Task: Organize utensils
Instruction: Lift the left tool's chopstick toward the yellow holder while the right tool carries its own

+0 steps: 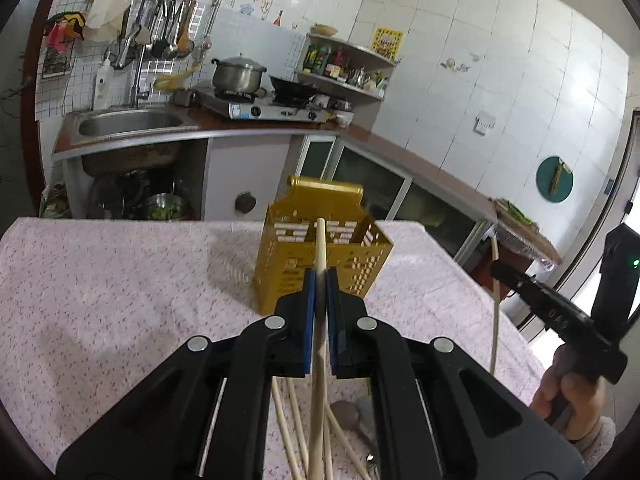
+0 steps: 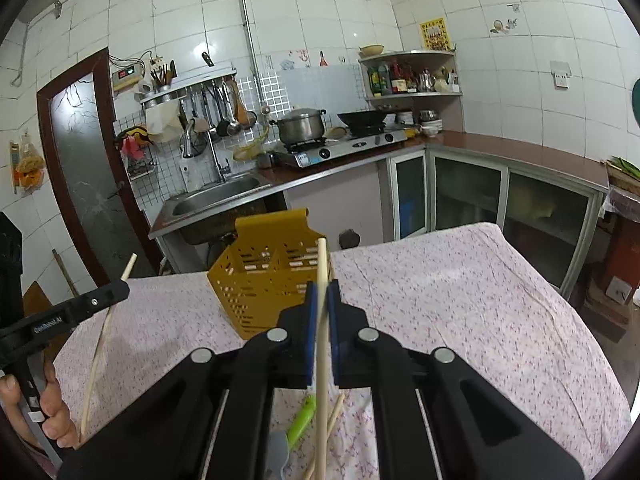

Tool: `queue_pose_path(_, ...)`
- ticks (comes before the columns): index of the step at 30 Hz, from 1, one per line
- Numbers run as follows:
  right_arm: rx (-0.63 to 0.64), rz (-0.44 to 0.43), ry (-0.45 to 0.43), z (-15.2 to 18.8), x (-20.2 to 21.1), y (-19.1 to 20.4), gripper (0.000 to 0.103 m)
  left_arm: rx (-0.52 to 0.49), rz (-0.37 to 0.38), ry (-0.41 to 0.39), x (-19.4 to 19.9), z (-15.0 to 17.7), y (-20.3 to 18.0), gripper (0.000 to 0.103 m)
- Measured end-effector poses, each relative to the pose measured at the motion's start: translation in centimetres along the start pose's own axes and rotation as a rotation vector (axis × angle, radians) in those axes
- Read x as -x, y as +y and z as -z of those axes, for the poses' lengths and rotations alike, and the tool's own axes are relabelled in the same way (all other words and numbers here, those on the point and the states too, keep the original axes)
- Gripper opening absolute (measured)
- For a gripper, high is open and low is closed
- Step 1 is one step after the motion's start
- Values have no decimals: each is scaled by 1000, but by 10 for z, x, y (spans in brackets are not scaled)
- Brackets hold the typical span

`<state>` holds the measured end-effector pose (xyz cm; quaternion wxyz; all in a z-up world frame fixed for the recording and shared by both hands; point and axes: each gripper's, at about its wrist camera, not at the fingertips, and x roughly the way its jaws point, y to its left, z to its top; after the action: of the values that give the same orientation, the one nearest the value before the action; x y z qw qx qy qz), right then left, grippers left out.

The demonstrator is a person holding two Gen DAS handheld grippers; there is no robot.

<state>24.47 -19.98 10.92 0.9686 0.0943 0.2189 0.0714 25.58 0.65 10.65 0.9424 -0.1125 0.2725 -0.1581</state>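
Two chopsticks are lifted, one per gripper. In the left wrist view, the left gripper (image 1: 320, 280) is clamped on a chopstick (image 1: 319, 248) before the yellow holder (image 1: 316, 256), with loose chopsticks (image 1: 296, 420) left on the table (image 1: 120, 280). In the right wrist view, the right gripper (image 2: 322, 292) pinches its own chopstick (image 2: 321, 264); the holder looks empty, so most sorting remains.

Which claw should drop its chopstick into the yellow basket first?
Probably the left claw: its chopstick already lines up with the yellow basket opening. The right claw also grips a chopstick, near the basket's right edge.
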Motion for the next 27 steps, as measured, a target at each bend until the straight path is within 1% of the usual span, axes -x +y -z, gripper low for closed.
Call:
queue_pose_path(5,6,-3,-22,-14,-6,4,6,-39,1,-75,8,-13,-8,4)
queue_pose_path(9,19,-16,-48,-28,-10,8,6,-42,3,-117,8,-29,-11,4)
queue_pose_path(14,35,-29,-75,-47,-22,11,6,-41,23,-139,-5,-44,-12,4)
queue_pose_path(17,33,-38,-91,-58,-33,11,6,-46,62,-162,-13,-58,-13,4)
queue_pose_path(21,36,-48,-119,-72,-48,13,6,-47,106,-239,-16,-73,-12,4)
queue_pose_path(27,34,-51,-152,-86,-66,9,6,-53,78,-264,-34,-86,-17,4)
